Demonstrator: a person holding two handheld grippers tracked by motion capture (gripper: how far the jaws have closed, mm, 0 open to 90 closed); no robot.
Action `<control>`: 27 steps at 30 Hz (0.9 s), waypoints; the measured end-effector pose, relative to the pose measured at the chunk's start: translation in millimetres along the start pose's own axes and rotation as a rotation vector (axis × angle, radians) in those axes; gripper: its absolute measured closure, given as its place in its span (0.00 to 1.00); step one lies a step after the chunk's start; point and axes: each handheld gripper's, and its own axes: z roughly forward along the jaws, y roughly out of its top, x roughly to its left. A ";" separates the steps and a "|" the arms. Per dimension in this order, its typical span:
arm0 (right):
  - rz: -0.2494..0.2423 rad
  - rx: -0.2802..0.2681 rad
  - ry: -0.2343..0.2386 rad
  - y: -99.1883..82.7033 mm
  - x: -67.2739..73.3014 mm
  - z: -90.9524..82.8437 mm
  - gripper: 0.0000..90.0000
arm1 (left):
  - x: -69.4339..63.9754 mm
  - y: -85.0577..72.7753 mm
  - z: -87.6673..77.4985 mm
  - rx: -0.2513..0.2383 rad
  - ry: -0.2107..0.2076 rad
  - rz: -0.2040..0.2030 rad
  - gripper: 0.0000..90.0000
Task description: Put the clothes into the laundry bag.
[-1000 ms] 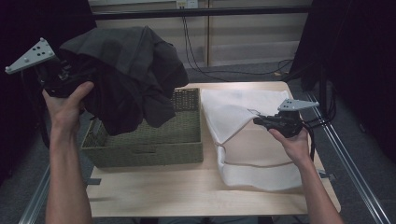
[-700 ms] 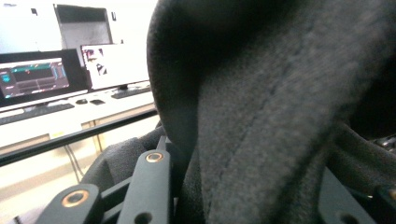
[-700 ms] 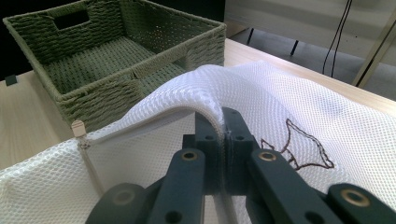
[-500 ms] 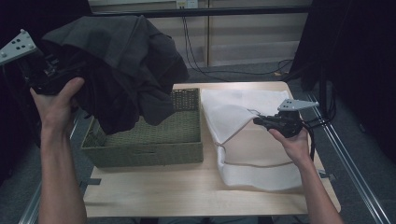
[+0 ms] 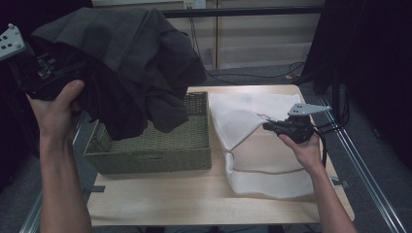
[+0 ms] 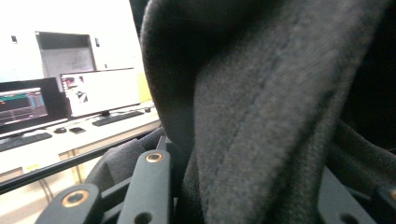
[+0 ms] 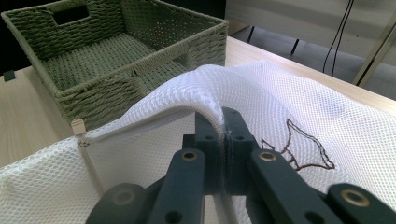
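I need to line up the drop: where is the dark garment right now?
In the high view the dark garment hangs at the left from the left claw, above the wicker basket, its lower folds dangling over the basket's far left part.

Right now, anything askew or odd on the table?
Nothing damaged or spilled. The white mesh laundry bag lies slightly skewed, its upper layer pinched up by the right gripper. The dark grey garment hangs bunched from the left gripper above the green woven basket.

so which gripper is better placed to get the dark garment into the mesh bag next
Left. The left gripper is shut on the dark garment, holding it up above the basket. The right gripper is pinching the mesh bag rim, lifting its mouth open, so it should probably just hold.
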 end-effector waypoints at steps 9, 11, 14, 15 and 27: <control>0.000 -0.004 -0.002 0.5 0.1 -0.6 0.97 | -18.8 2.9 15.4 -0.042 -0.081 0.001 0.74; 0.000 -0.003 -0.001 0.3 0.0 0.1 0.97 | -23.5 1.5 23.0 -0.050 -0.098 -0.004 0.74; -0.005 -0.001 0.001 0.3 0.9 1.1 0.97 | -29.5 0.9 33.3 -0.047 -0.129 0.001 0.74; -0.005 -0.002 0.000 0.3 0.8 1.0 0.97 | -32.0 0.8 36.2 -0.050 -0.135 -0.002 0.74; -0.001 -0.009 -0.003 0.7 -0.6 -1.4 0.97 | -63.8 -10.8 47.6 -0.086 -0.236 -0.016 0.73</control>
